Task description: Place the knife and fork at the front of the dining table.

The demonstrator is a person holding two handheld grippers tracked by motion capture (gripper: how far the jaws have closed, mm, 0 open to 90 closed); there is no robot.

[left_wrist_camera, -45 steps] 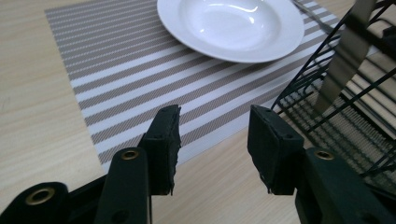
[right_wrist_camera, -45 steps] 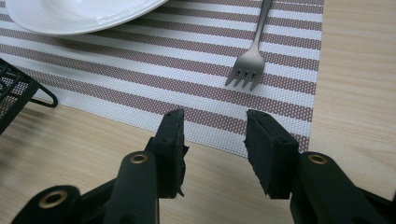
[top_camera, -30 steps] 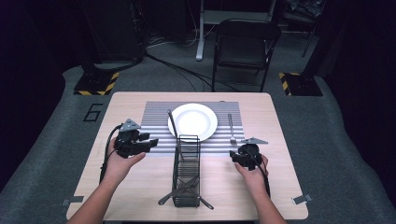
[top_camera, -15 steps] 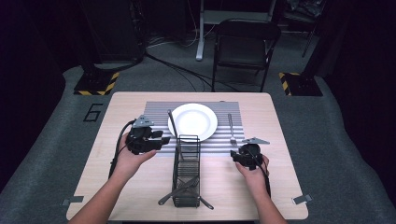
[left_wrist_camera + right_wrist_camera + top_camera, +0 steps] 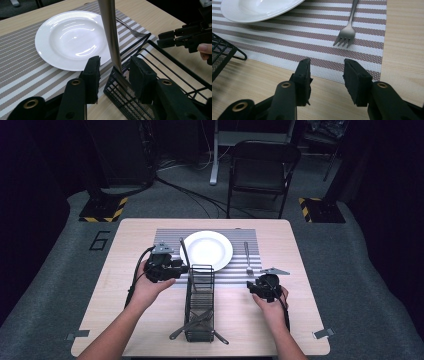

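Knife [image 5: 110,35]: 1 steel piece, standing tilted with its lower end inside the near end of the black wire caddy [image 5: 199,302], just beside the white plate [image 5: 206,250] on the striped placemat [image 5: 265,270]. Left gripper [image 5: 113,75]: moved over 1 second from the table's left side to the caddy, fingers [image 5: 92,75] now wide on either side of the blade, not gripping; a grasp to lift it seems next. Right gripper [image 5: 327,75]: fingers wide, empty, unmoved short of the fork [image 5: 348,30].
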